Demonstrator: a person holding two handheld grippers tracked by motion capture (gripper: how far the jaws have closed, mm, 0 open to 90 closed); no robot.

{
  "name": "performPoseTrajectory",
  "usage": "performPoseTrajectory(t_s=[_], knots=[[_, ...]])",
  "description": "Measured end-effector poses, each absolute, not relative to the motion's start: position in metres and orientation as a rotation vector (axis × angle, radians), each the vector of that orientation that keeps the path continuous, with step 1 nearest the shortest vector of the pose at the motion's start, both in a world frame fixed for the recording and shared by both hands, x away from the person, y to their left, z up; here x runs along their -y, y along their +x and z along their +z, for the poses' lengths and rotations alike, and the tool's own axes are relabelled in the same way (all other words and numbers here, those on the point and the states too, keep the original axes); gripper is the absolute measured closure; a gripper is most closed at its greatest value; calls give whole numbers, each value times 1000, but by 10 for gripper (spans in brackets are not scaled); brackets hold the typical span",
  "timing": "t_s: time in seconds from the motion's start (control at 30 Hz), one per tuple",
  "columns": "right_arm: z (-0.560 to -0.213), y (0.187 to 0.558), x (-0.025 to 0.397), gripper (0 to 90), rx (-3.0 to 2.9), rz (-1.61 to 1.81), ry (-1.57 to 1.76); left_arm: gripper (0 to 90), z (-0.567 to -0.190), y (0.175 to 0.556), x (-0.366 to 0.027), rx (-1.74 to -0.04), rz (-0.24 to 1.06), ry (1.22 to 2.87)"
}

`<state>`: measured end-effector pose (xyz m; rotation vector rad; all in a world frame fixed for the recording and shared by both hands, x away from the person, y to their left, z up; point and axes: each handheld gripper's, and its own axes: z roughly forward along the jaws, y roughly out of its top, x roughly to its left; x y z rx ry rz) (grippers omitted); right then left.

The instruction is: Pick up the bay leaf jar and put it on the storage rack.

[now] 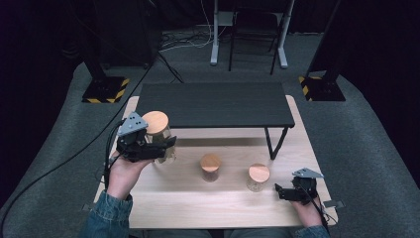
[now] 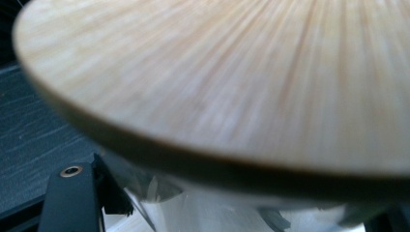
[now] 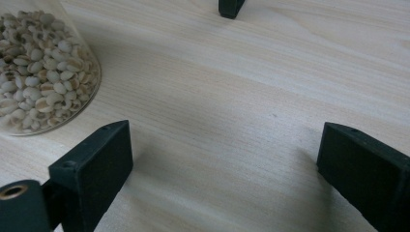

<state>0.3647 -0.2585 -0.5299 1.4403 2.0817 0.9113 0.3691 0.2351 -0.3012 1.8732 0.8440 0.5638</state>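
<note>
Between the jaws of the left tool (image 1: 159, 148) sits the big glass jar (image 1: 163, 141), pinched around its body and lifted off the counter (image 1: 208, 208), just in front of the black shelf's (image 1: 213, 104) near edge. Its round wooden lid (image 1: 155, 122) rides directly above the tool; in the left gripper view that lid (image 2: 232, 77) looms huge and blurred, with clear glass (image 2: 208, 212) beneath it and one black jaw at the lower left.

And the danger looks plain: smooth glass held at the sides only. A slackened squeeze or a sharp tilt could let the jar slide through, and the lid, if it merely rests there, could tip off. Swung carelessly, the jar might also clip the shelf edge beside it.

Out beyond the left tool, two smaller jars stand on the counter, one (image 1: 210, 167) near the middle and one (image 1: 258, 177) closer to the right tool (image 1: 281, 192). That right tool rests low on the counter with its jaws spread and nothing between them; just off its left jaw is the small jar of pale grains (image 3: 38, 72), apart from it.

The count: three jars, three wooden lids, one shelf, two tools.
</note>
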Motion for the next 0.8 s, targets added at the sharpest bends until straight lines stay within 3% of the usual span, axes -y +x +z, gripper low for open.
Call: performPoseTrajectory(t_s=[0.8], knots=[[-530,365,259,47,-2083,917,1442,247,-258,393,-219,-807,612,1874]])
